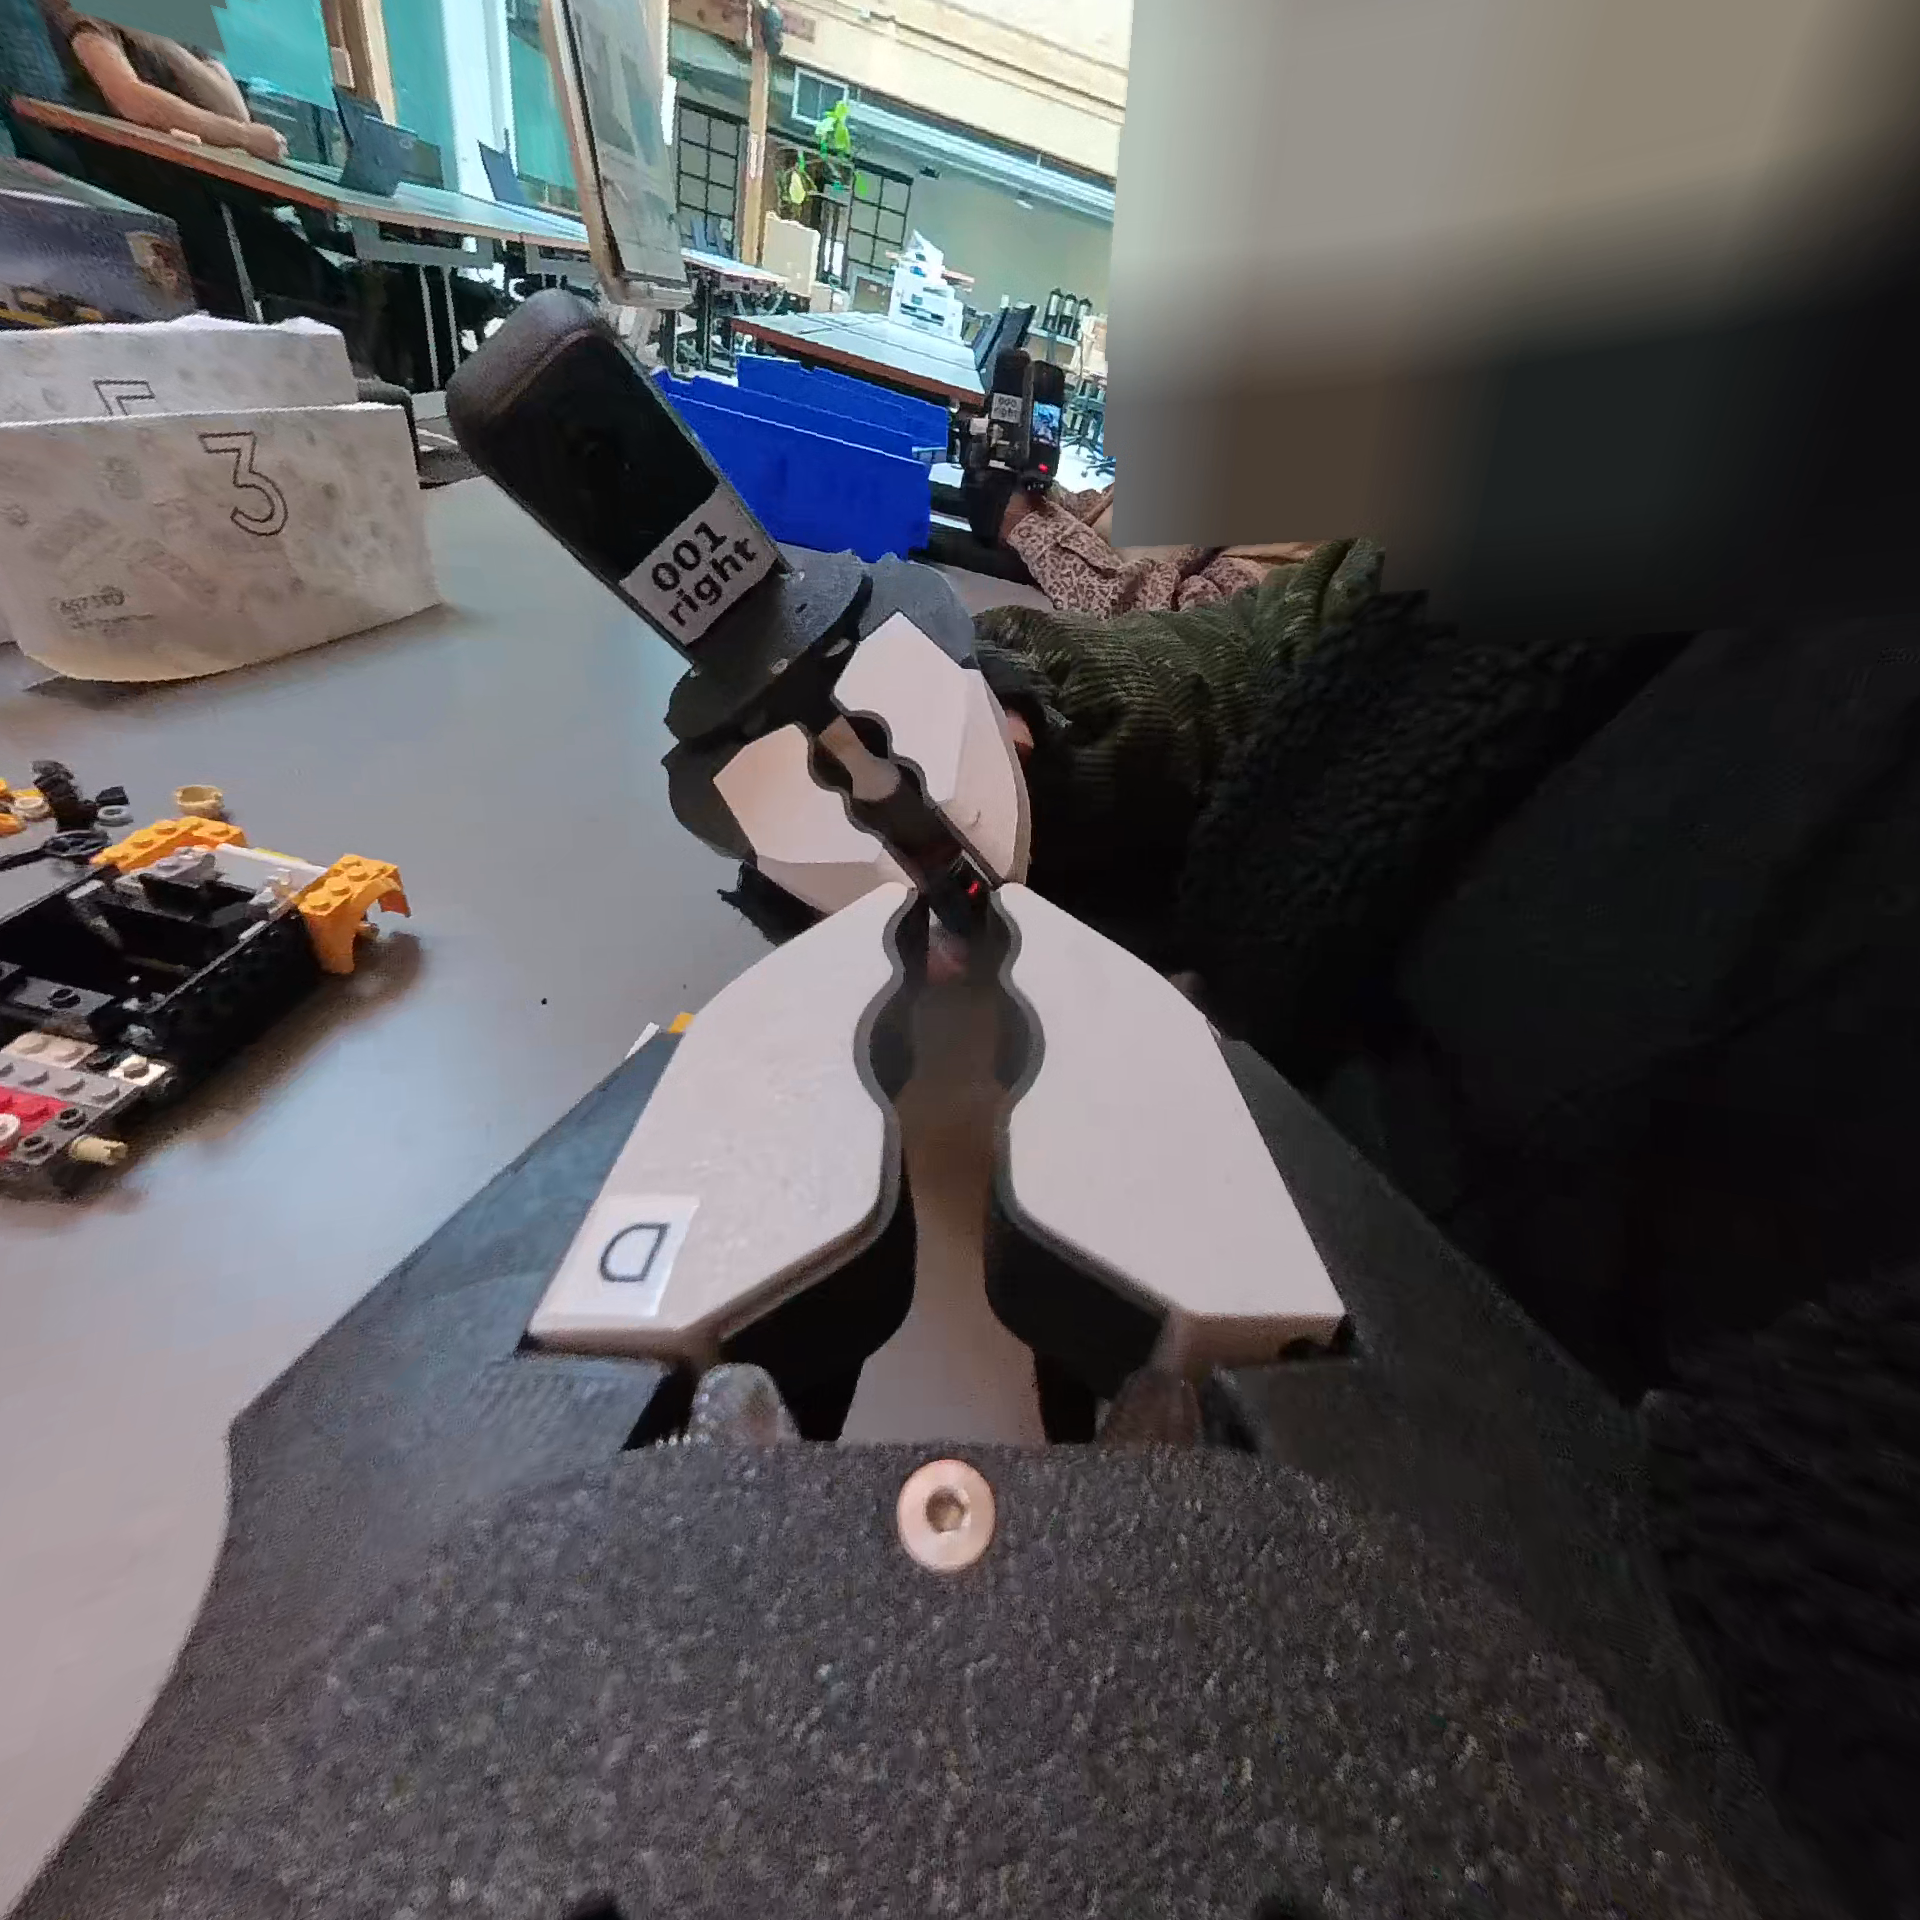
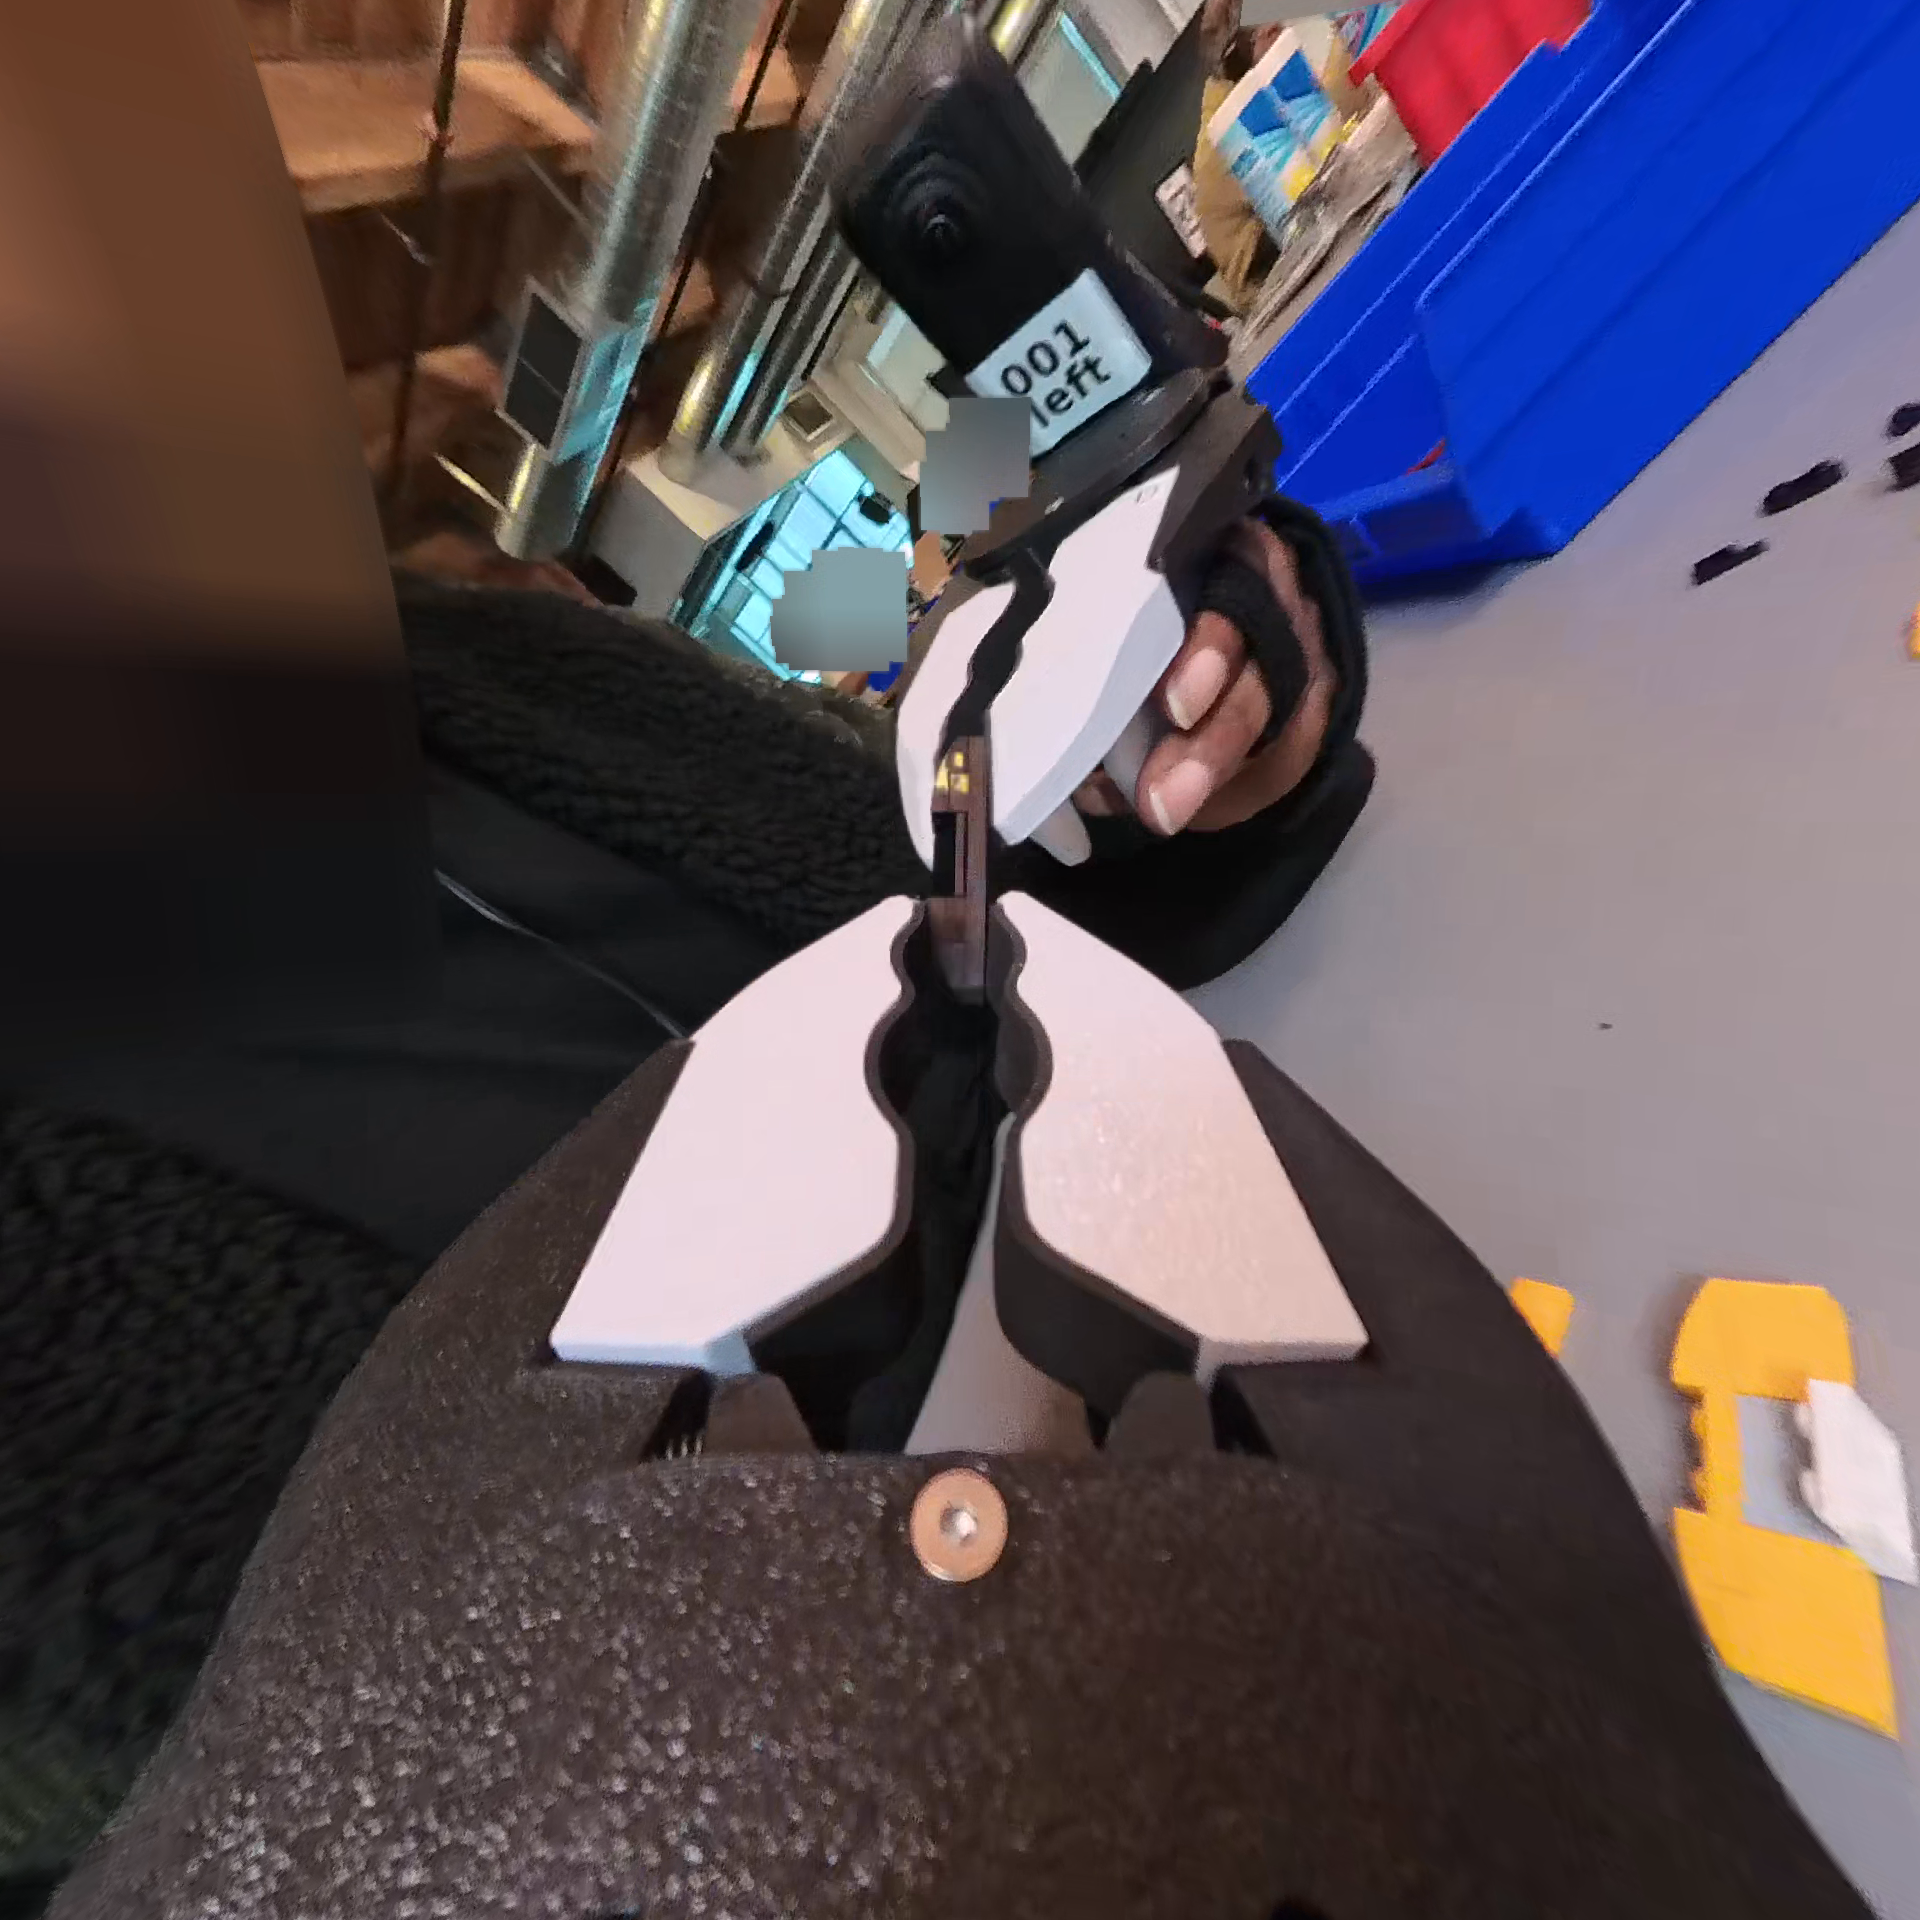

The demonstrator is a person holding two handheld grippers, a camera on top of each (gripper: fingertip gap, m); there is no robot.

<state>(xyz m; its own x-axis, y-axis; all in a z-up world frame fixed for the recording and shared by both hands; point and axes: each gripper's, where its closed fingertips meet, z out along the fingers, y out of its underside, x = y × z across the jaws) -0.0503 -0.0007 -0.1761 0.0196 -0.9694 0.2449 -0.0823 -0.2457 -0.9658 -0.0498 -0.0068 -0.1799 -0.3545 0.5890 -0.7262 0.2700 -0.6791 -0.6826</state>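
While the left claw [image 1: 951, 914] and right claw [image 2: 961, 914] meet tip to tip above the grey worktop [image 1: 499, 810], each is clenched on an end of one thin dark brick piece [image 2: 961, 831], with the half-built brick car [image 1: 156, 977] well apart.

a thin dark brick piece [image 2: 961, 894] pinched edge-on between both claws.

An open workshop or lab hall: long desks [image 1: 447, 208], blue storage bins [image 1: 821, 457], exposed metal ducts [image 2: 665, 156], large grid windows [image 1: 717, 166] and potted plants [image 1: 831, 135].
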